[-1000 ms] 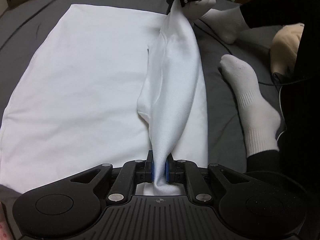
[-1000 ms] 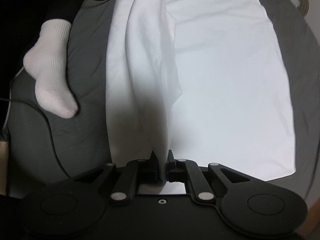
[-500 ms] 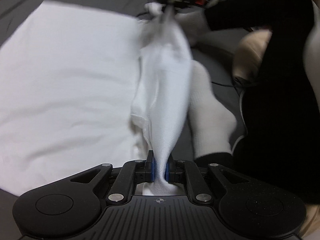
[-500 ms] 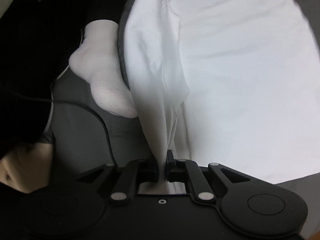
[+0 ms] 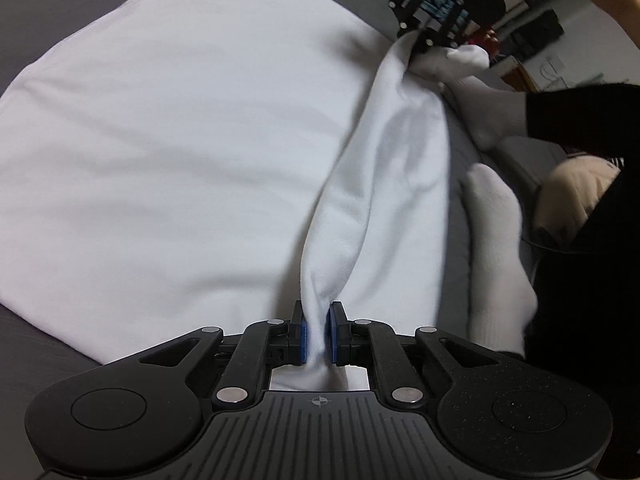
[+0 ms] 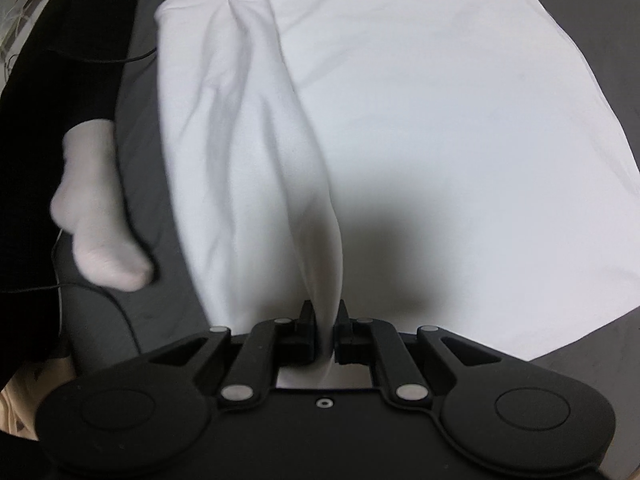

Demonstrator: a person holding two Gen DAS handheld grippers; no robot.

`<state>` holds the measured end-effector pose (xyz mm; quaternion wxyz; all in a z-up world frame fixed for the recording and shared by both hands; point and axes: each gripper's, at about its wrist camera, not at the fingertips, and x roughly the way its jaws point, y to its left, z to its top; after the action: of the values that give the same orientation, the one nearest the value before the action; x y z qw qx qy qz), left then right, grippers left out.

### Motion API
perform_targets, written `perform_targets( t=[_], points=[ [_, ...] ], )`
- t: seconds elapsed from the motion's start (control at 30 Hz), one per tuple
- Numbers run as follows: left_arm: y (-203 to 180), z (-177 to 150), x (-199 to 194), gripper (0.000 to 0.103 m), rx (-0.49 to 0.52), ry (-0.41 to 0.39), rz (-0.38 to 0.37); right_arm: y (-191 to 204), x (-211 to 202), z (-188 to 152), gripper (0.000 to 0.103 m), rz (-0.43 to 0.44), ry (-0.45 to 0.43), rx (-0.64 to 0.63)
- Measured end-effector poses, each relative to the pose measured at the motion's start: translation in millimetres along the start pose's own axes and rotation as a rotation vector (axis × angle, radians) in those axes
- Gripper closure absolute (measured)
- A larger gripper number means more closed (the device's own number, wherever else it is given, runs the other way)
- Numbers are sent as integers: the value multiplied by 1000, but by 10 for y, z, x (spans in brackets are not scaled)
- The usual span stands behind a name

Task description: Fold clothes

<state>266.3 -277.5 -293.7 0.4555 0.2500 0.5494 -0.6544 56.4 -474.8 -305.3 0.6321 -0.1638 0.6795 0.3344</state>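
A: Item: white garment (image 5: pixel 168 152). Location?

B: Spread flat on the grey bed (image 5: pixel 52 8). The edge nearest the person's socked feet (image 5: pixel 496 248) is lifted into a ridge, strung between both tools.

A: Left tongs (image 5: pixel 317 338)?

B: Clamped on one end of that raised edge, cloth bunched between the blue pads (image 5: pixel 303 340).

A: Right tongs (image 6: pixel 323 336)?

B: Clamped on the other end of the same edge, cloth pinched in the gap.

A: Hazards?

B: First: each grip looks like a narrow pinch, so a sideways pull away from the feet may slip the fabric out and drop the edge crooked. Second: uneven travel of the two tools would likely skew the fold line. Third: a black cable (image 6: pixel 100 292) lies beside the feet, near the garment; the lifted hem could snag it. Fourth: slack sagging mid-ridge may crease under the folded layer.
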Motion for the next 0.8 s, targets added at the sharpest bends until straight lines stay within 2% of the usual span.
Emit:
perform_targets(
  t=[0.03,0.13,0.33,0.4,0.47,0.53,0.6,0.7,0.77,0.8],
  points=[
    [31,-1,22,94,-1,-2,3,-20,17,-7,92,-6,-2,5],
    [60,-7,57,94,-12,-15,5,-73,52,-1,70,-32,-8,18],
    [-47,-88,-3,94,-17,-68,59,-64,-53,-126,68,-35,-53,82],
    [-69,-118,-4,94,-44,-76,70,-33,-118,-181,68,-85,-71,97],
    [-100,-149,11,94,-60,-83,86,3,-196,-242,57,-152,-87,109],
    [-146,-178,-4,94,-32,-98,118,53,-302,-328,57,-220,-97,108],
    [-196,-193,-21,94,-46,-118,150,115,-388,-430,57,-252,-105,126],
    [-261,-290,-156,82,-87,-152,206,159,-555,-641,54,-289,-129,184],
    [-319,-411,-288,63,-122,-188,243,203,-720,-753,44,-335,-154,253],
    [-352,-487,-359,46,-143,-211,261,263,-780,-794,44,-363,-164,271]
  ],
)
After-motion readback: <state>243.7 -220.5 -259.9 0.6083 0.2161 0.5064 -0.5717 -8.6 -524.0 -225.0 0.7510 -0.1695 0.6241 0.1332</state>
